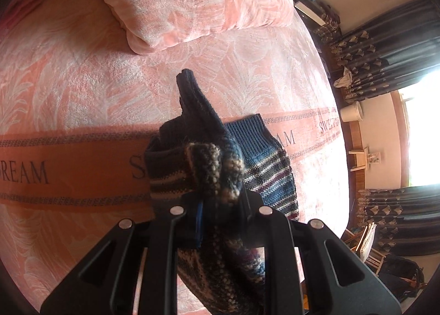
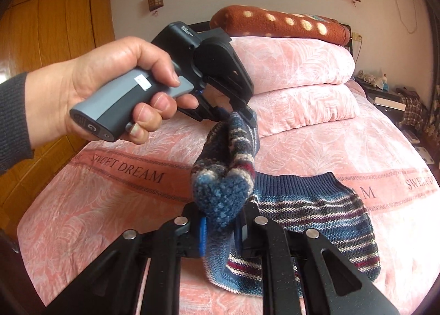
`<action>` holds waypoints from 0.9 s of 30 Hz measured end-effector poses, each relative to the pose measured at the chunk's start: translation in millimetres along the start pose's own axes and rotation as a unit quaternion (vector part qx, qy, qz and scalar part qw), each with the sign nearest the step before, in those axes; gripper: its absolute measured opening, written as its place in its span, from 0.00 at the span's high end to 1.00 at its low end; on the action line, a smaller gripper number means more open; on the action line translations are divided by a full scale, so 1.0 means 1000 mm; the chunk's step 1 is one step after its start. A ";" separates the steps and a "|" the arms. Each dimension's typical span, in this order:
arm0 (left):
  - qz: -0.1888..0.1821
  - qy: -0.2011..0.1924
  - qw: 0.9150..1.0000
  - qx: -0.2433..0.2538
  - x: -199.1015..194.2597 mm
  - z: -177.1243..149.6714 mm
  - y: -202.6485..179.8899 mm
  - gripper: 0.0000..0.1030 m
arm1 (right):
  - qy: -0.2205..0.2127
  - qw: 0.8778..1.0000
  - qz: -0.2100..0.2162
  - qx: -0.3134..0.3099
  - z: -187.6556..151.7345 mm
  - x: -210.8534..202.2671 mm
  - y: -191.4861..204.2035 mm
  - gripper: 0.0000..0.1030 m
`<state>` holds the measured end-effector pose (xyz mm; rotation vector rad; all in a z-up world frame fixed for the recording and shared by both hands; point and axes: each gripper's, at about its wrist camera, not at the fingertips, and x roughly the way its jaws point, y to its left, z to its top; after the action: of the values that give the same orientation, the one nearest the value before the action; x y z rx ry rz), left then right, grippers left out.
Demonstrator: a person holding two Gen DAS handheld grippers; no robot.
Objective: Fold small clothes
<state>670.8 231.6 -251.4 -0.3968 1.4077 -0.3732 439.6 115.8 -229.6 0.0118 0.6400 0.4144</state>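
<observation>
Pink plush bedding printed with "SWEET DREAM" fills the left wrist view, with a folded quilt at the head and dark curtains by a bright window off to the right. Low in this view the left gripper has its tongs pressed on a bunched edge of a striped knitted garment. A dark ribbed part of the knit stands up beyond the pinch, and the rest trails down onto the bed. The other gripper cannot be seen from here.

From the right wrist view, the same bed runs back to stacked quilts and a spotted brown blanket, with a wooden wardrobe to the left. The right gripper is clamped on another bunched part of the garment. Only here does the person's left hand appear, squeezing the trigger of the left gripper, whose tips bite the knit near. Here too the main body of the garment shows plainly, lying flat on the bed with its ribbed blue hem towards the pillows.

As I judge it, a fold is in mid-carry: both grippers hold one lifted edge above the flat part. The next move calls for bringing that edge across level, laying it square on the lower layer, then releasing both pinches without dragging the knit askew.
</observation>
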 end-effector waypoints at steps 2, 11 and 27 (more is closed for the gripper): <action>0.004 0.005 1.000 0.006 0.010 0.001 -0.012 0.83 | 0.000 1.000 0.004 0.016 -0.004 -0.002 -0.012 0.87; 0.040 0.027 0.998 0.029 0.052 0.008 -0.061 0.83 | -0.004 0.996 0.022 0.087 -0.021 -0.008 -0.073 0.87; 0.083 0.026 0.996 0.037 0.094 0.011 -0.118 0.83 | -0.006 0.981 0.044 0.188 -0.042 -0.014 -0.151 0.87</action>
<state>691.3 83.9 -275.0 -0.2089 1.4622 -0.3022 461.5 -33.2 -276.6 0.4032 0.7006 0.3743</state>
